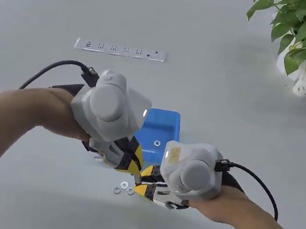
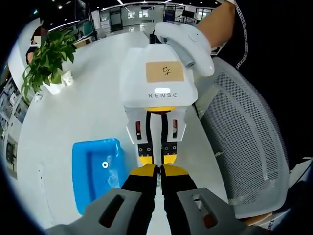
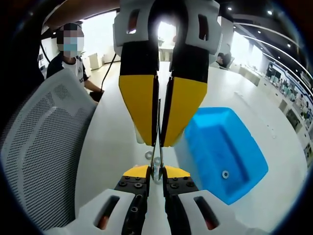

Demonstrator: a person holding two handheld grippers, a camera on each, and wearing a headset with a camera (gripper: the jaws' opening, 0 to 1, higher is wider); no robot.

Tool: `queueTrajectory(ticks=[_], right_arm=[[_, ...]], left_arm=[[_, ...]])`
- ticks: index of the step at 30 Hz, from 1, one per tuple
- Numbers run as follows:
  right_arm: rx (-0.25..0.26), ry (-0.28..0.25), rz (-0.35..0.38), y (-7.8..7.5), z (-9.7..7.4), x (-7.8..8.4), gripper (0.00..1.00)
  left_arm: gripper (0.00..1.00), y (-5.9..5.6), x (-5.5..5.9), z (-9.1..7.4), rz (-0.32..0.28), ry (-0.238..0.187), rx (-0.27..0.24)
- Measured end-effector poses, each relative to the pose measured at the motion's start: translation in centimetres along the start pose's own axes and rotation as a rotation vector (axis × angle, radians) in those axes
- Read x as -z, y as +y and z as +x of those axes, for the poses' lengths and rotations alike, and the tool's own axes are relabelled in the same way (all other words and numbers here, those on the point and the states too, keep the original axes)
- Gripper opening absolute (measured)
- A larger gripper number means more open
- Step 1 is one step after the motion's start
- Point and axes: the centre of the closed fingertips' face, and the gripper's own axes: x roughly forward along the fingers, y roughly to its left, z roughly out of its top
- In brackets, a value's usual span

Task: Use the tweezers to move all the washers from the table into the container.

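The blue container [image 1: 163,124] [image 2: 90,181] [image 3: 239,147] lies on the grey table with one washer [image 1: 156,143] [image 2: 104,165] [image 3: 225,174] inside. Three washers [image 1: 124,187] lie on the table just in front of the container's near-left corner; one washer [image 3: 149,155] shows behind the jaws. My two grippers face each other, tip to tip. Thin metal tweezers [image 3: 157,127] run edge-on between both pairs of jaws. My right gripper [image 1: 143,182] [image 3: 157,172] [image 2: 156,157] is shut on the tweezers' near end. My left gripper [image 1: 137,165] [image 2: 159,170] [image 3: 160,139] is closed around the tweezers from the opposite side.
A white power strip [image 1: 120,50] lies further back on the table. A potted plant [image 1: 304,38] [image 2: 46,58] stands at the far right corner. A mesh office chair [image 2: 244,147] [image 3: 44,147] is at the table's near edge. A person [image 3: 73,58] sits in the background. Cables trail from both grippers.
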Motion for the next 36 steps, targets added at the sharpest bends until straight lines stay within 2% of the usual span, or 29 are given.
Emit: queueTrajectory(ticks=[17,36], right_arm=[[-0.015,0.004,0.009,0.16,0.65,0.41,0.12],[-0.013,0.012,0.026,-0.02,0.75,0.83,0.13]], left_arm=[[0.07,-0.11,0.52,0.59,-0.007,0.001,0.006],[0.07,0.2,0.2,0.62,-0.014,-0.014,0.006]])
